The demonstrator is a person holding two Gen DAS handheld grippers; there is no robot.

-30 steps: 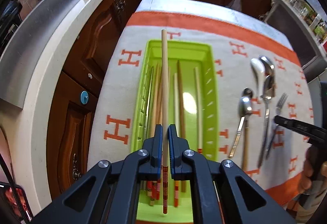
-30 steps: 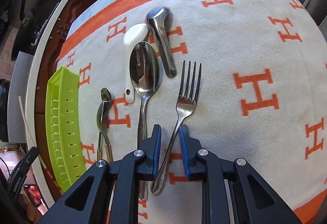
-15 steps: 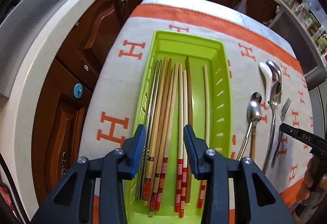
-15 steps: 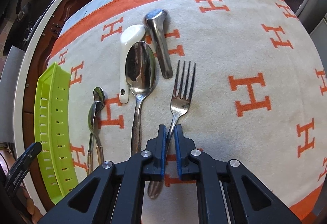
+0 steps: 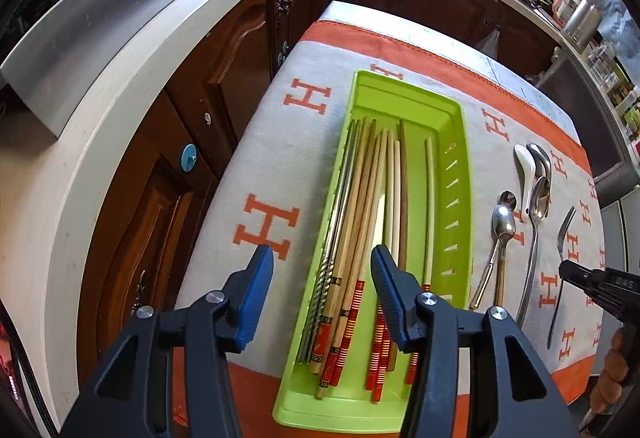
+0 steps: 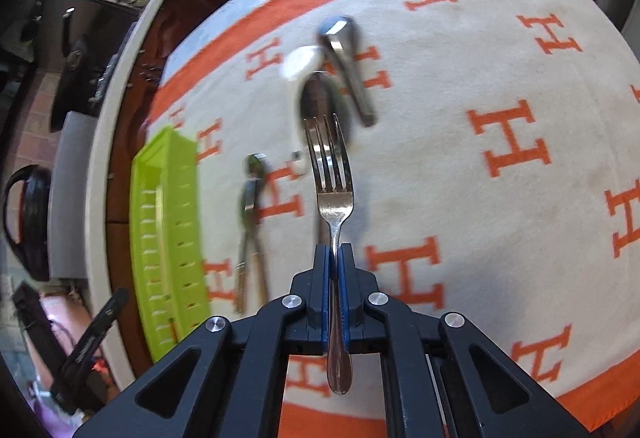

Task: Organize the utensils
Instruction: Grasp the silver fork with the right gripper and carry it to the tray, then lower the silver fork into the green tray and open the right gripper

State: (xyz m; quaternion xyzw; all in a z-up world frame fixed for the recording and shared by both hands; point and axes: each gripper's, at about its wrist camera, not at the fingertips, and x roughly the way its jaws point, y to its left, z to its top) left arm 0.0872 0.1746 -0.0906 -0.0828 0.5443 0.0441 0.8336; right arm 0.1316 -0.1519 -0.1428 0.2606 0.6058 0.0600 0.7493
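So far the wooden chopsticks [image 5: 372, 222], slim and round with red-banded ends, all lie in the slotted green plastic tray [image 5: 460, 142] toward the table's left edge, and the left tongs [image 5: 322, 270], jaws just opened, hang wide and empty above them. The right tongs [image 6: 335, 258] pinch a shiny steel fork [image 6: 330, 174] by its thin handle, raised off the fuzzy orange-lettered cloth [image 6: 500, 86]. The metal and white ceramic spoons [image 5: 528, 182] beside the tray are yet to be sorted.

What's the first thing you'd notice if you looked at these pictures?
Probably the shiny metal fork, pinched by its handle in the right gripper and pointing out above the white cloth with orange H letters. Next comes the bright green plastic tray full of long wooden chopsticks, lying below the open left gripper.
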